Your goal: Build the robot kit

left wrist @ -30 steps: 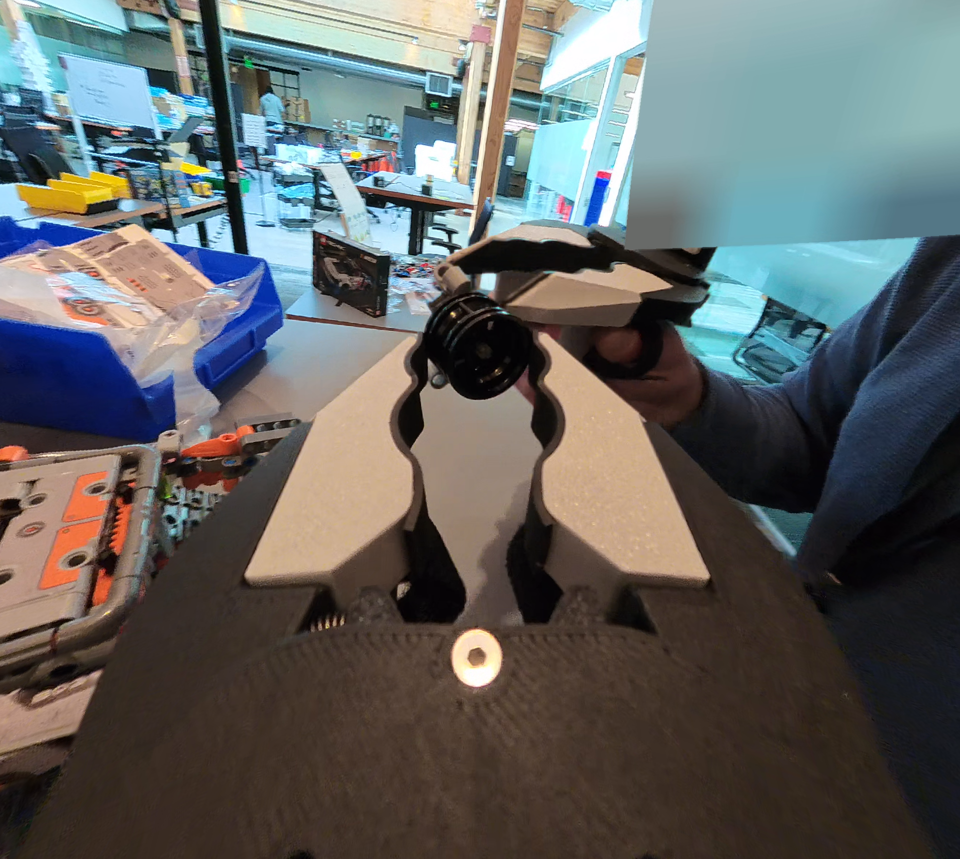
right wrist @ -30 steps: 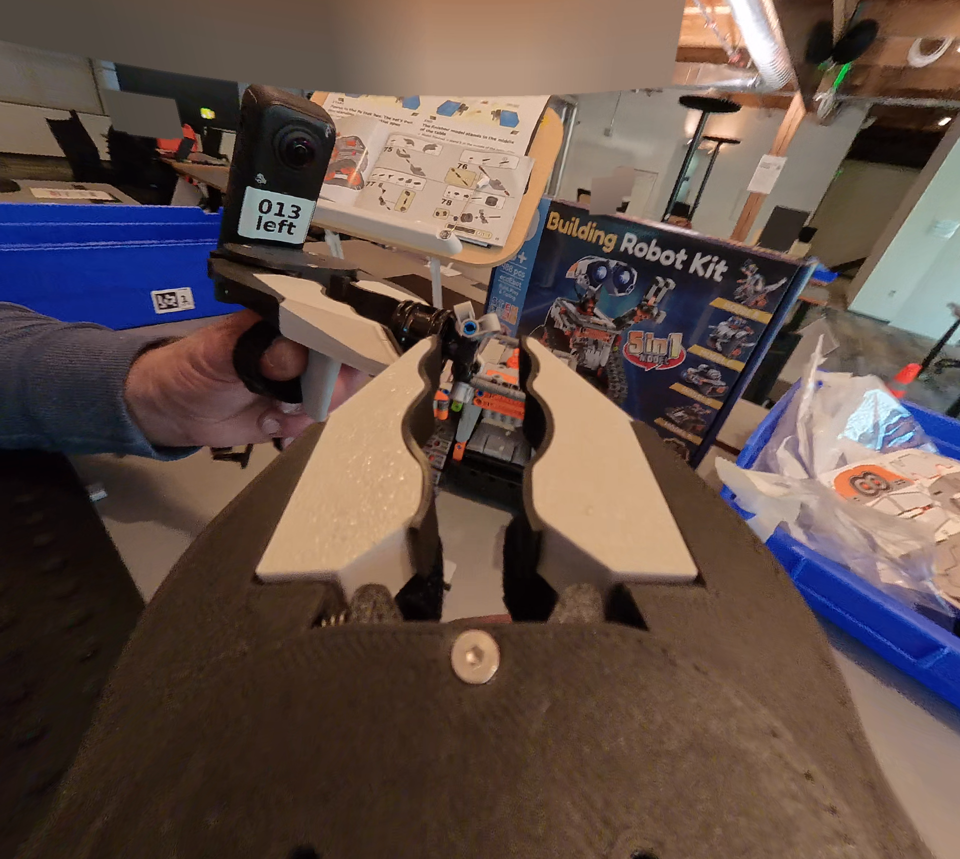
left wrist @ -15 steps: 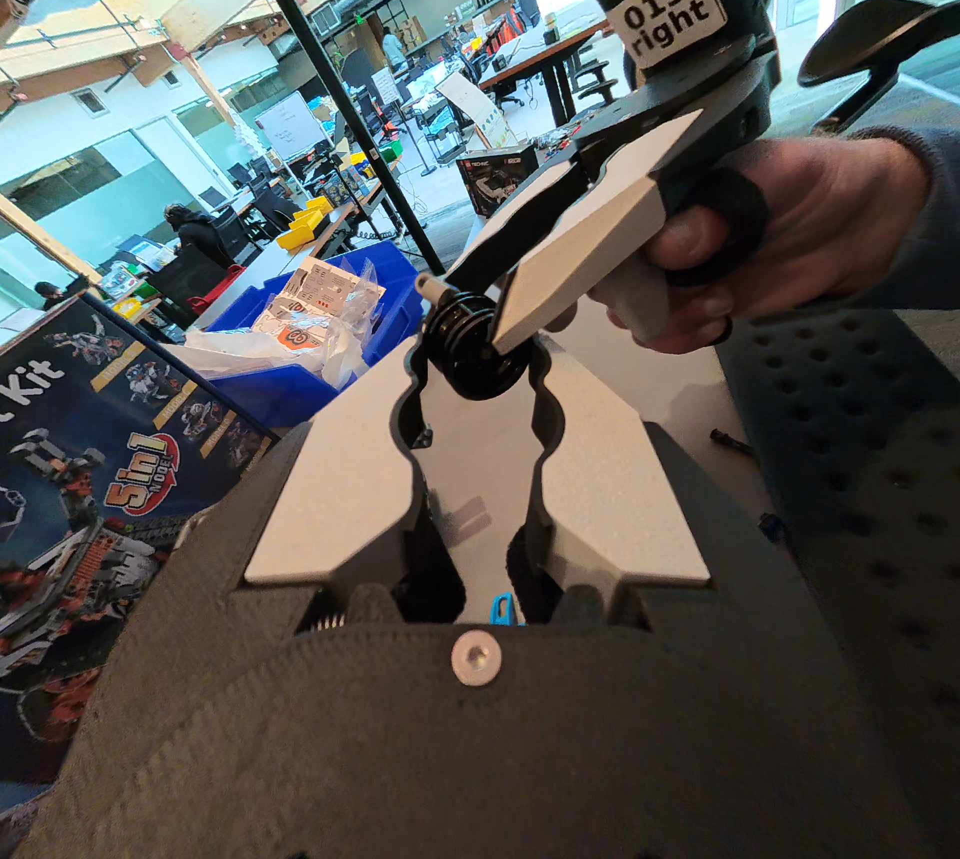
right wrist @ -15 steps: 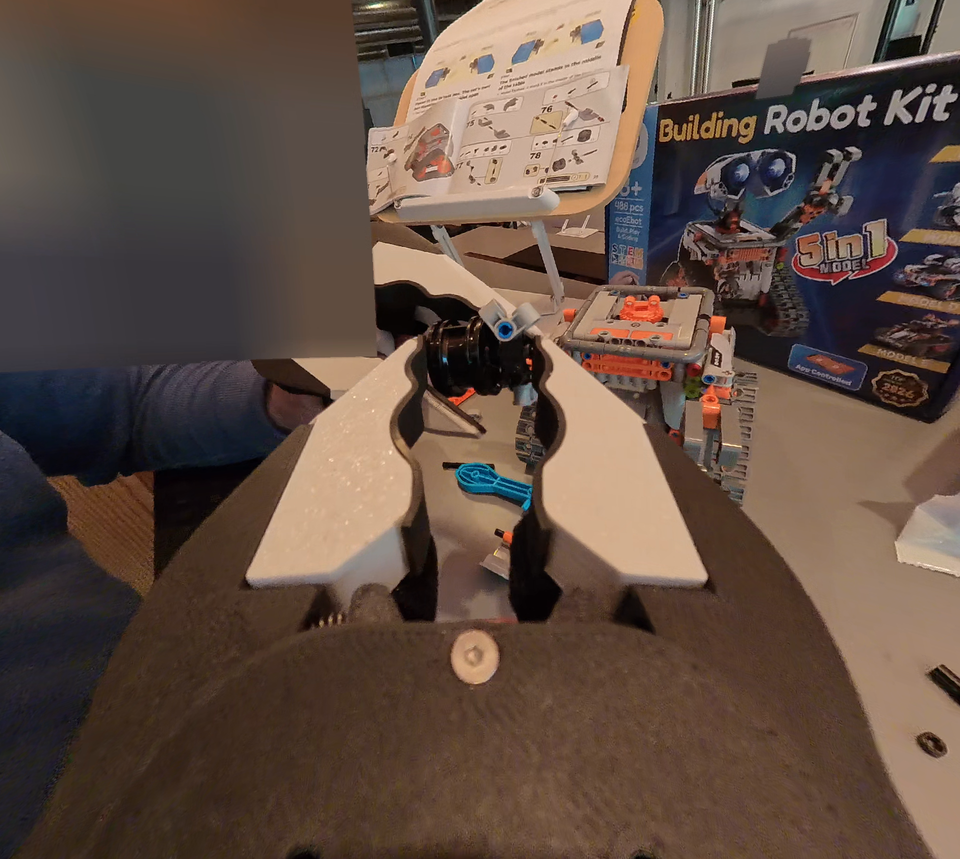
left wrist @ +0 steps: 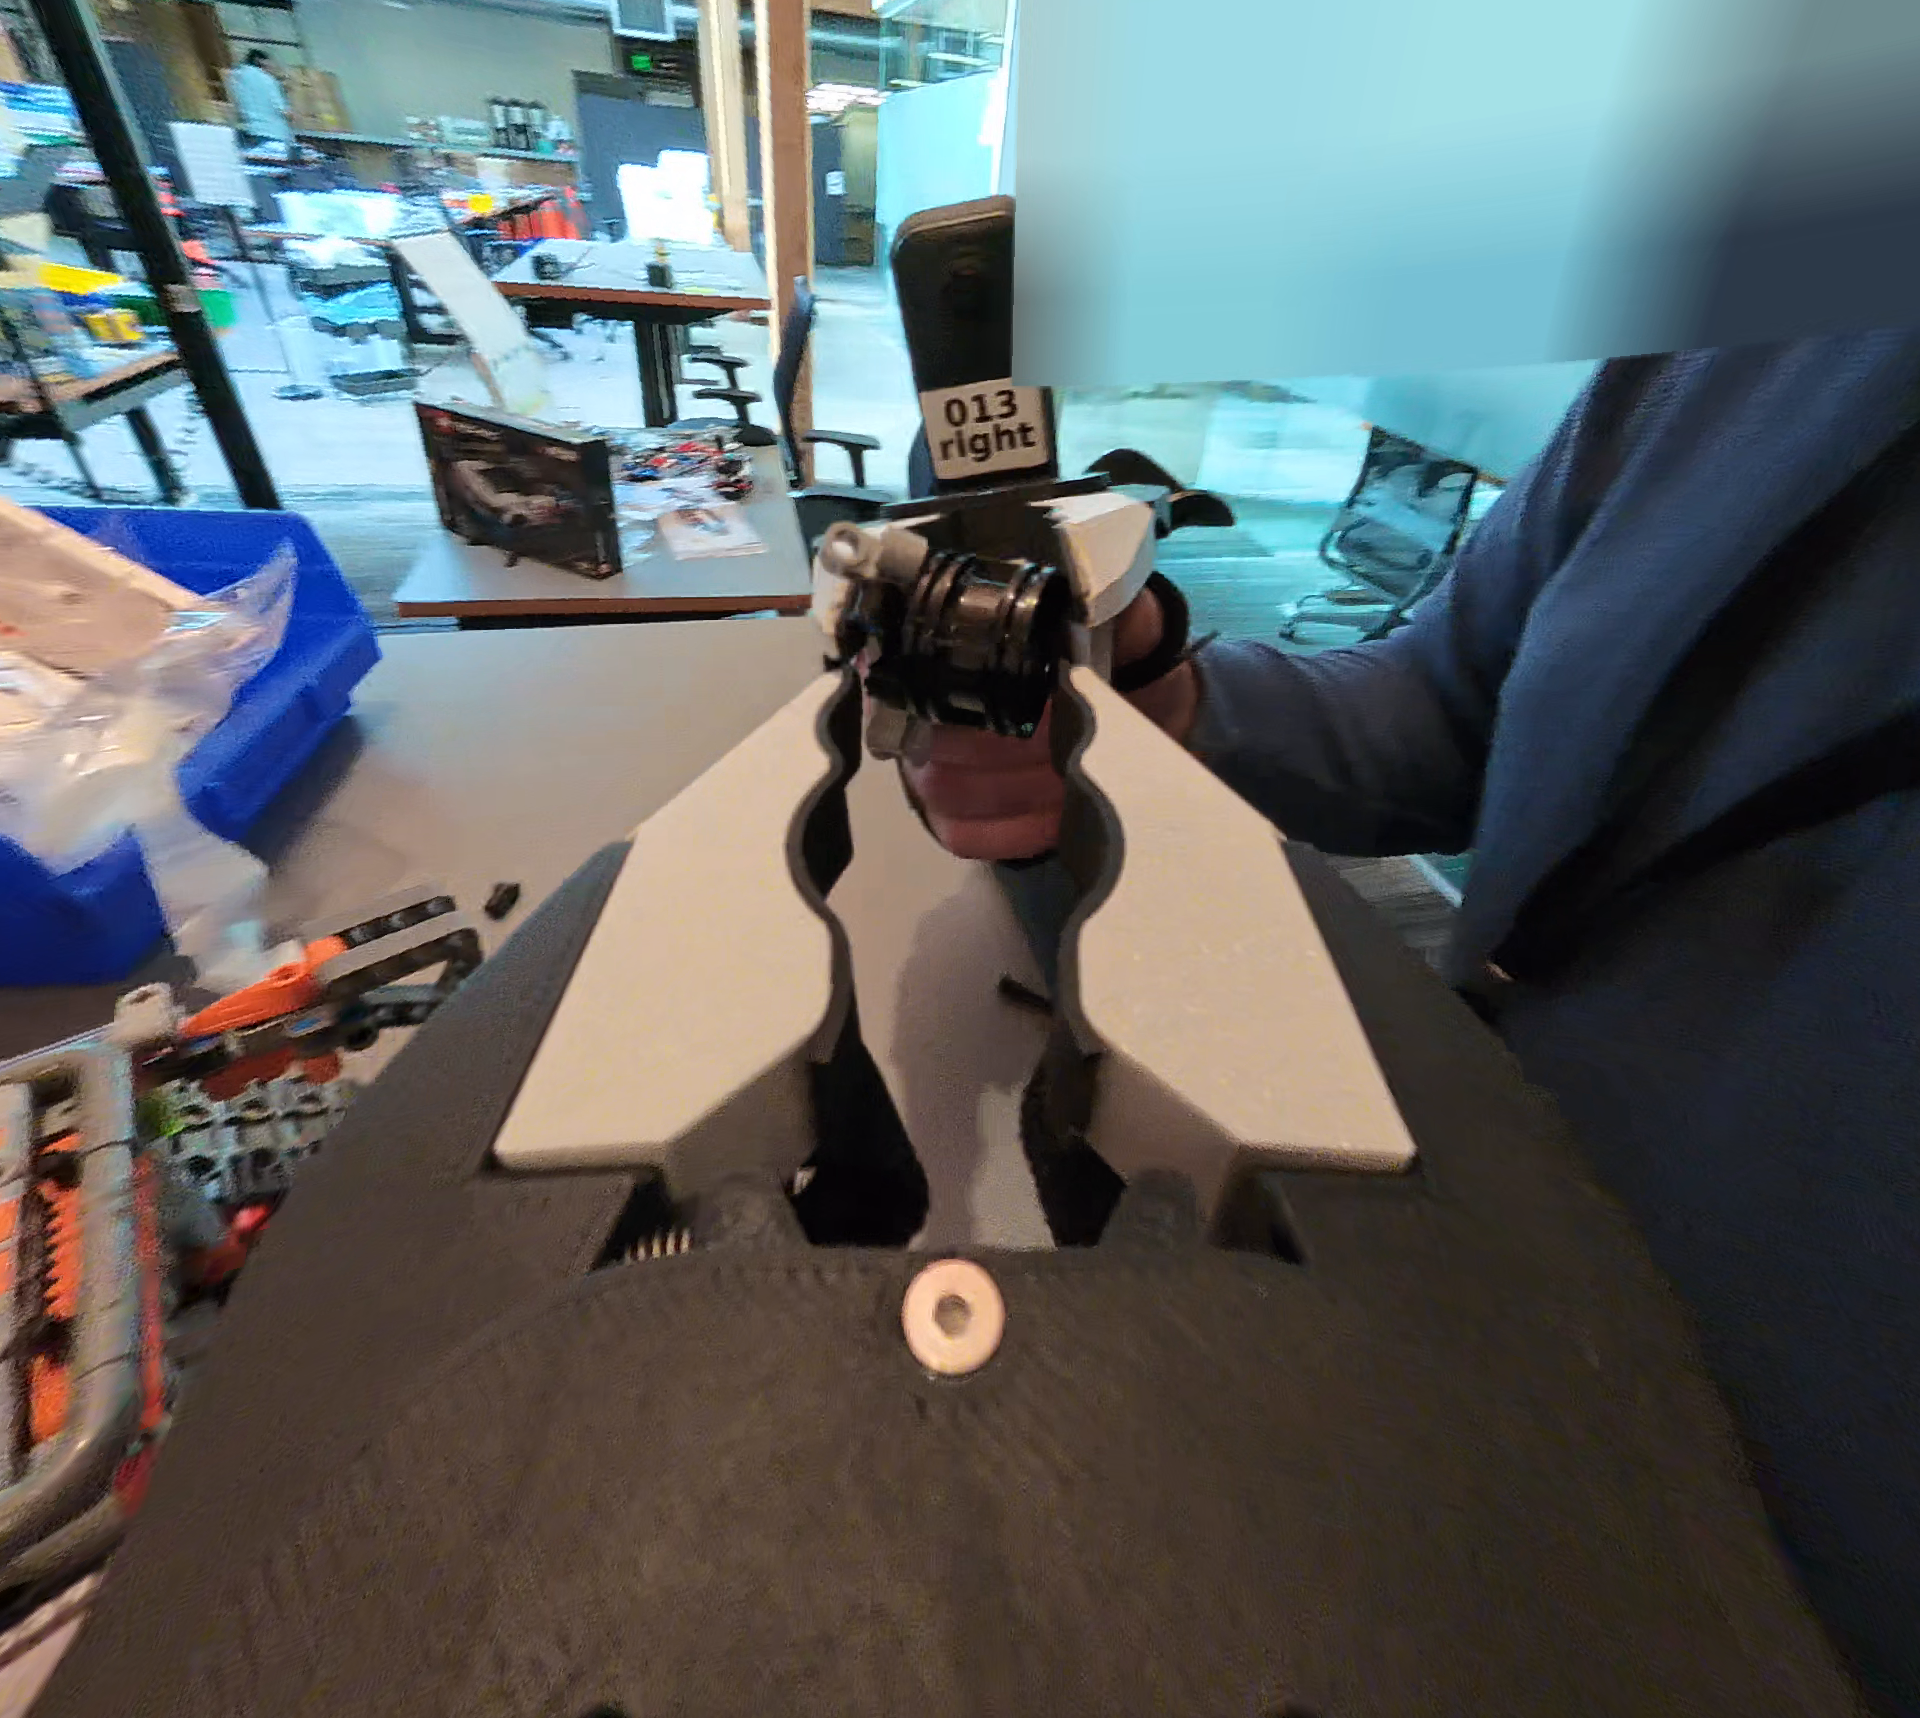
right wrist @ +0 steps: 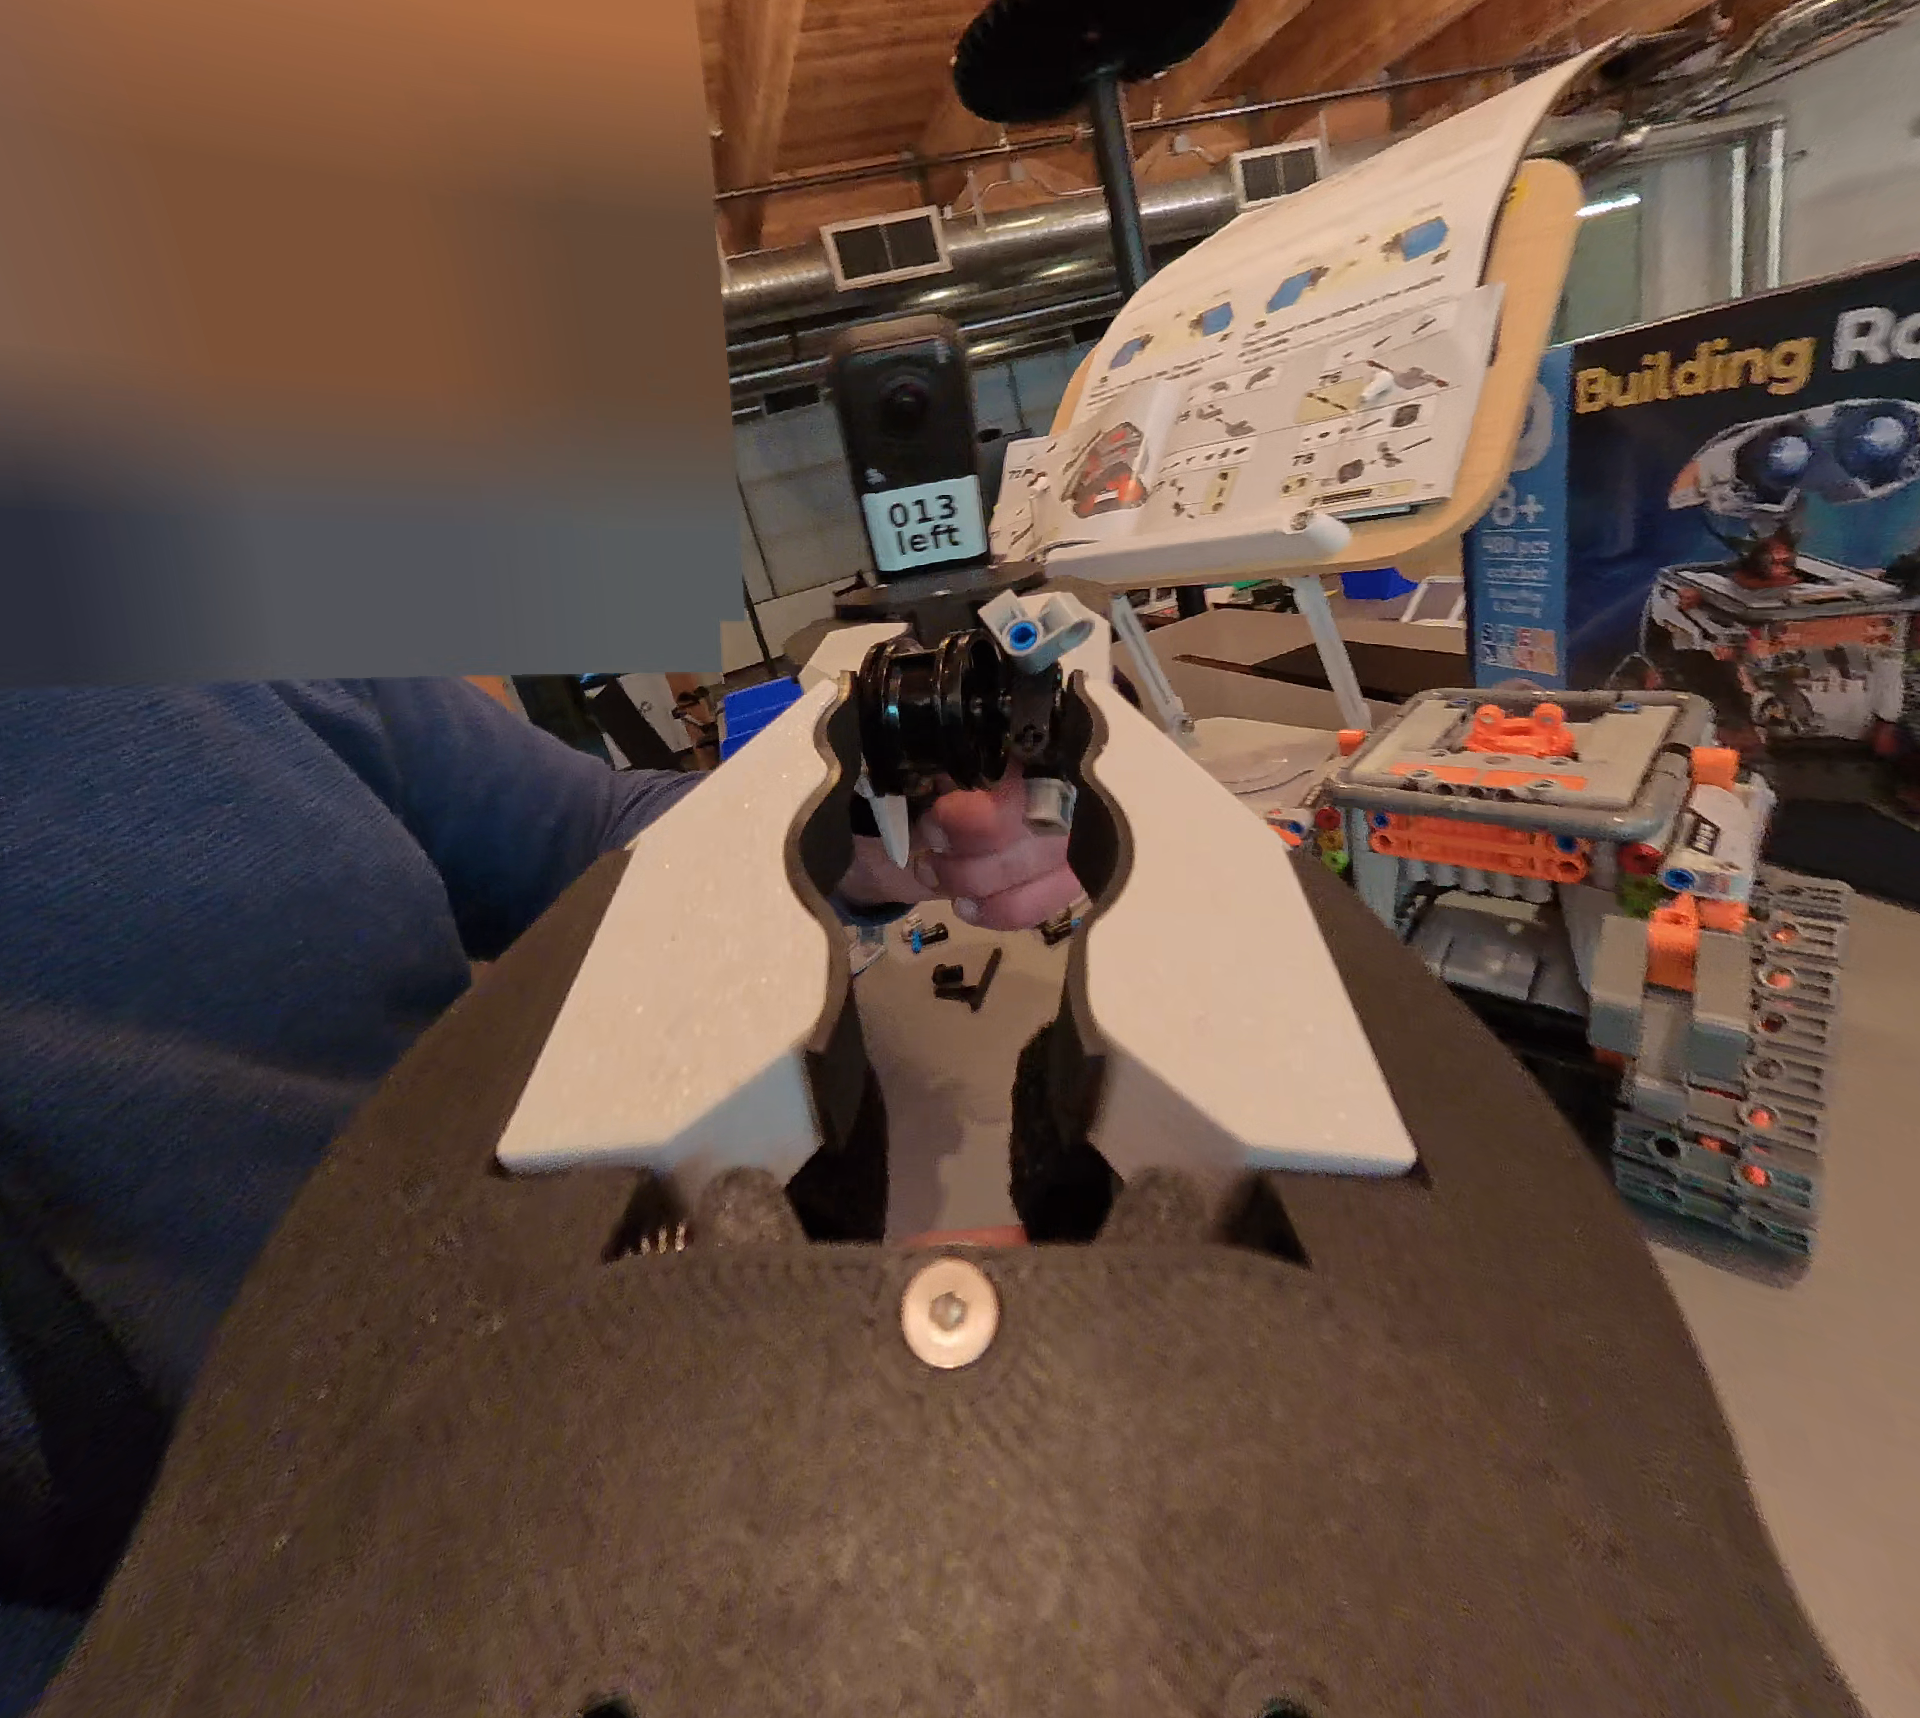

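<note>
The two grippers have swung round to face each other, and the left gripper (left wrist: 961, 692) and right gripper (right wrist: 961, 712) both pinch the small black wheel hub (left wrist: 977, 634) in mid-air above the table (left wrist: 582, 733); it looks light, hard and slippery, best held by its ribbed rim.

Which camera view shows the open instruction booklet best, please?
The right wrist view. There the instruction booklet lies open on a tilted wooden stand, behind the black wheel part held between the tool tips, with its pages facing the camera. The left wrist view does not show the booklet at all; it looks toward the person's blue sleeve.
</note>
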Demonstrator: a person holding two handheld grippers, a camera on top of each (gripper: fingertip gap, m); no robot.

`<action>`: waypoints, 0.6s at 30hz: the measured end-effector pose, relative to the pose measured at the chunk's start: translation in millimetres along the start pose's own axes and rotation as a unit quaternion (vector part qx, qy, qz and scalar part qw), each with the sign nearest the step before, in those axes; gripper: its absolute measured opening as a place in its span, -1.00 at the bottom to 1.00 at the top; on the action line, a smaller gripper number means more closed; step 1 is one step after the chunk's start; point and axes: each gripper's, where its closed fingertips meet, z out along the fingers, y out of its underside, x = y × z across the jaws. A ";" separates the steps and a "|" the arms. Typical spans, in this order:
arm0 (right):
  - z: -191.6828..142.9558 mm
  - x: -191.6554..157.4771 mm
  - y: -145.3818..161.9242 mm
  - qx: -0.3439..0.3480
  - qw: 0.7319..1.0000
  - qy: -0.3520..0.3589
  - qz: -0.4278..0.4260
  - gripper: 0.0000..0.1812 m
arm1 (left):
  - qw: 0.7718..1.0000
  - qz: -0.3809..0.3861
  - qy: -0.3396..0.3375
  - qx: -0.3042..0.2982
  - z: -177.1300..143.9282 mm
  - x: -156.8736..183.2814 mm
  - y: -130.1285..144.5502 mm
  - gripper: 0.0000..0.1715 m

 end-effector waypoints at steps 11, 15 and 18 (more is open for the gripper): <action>2.8 -18.8 3.7 -0.023 0.997 -0.020 -0.073 -0.59 | 0.997 0.010 0.056 0.045 -5.0 18.9 -10.9 -0.74; 4.1 -22.2 6.6 -0.048 0.992 -0.009 -0.118 -0.59 | 0.997 0.016 0.068 0.044 -6.5 22.7 -10.8 -0.75; 4.5 -23.7 8.6 -0.067 0.988 -0.008 -0.137 -0.59 | 0.996 0.023 0.071 0.041 -7.1 24.6 -9.9 -0.76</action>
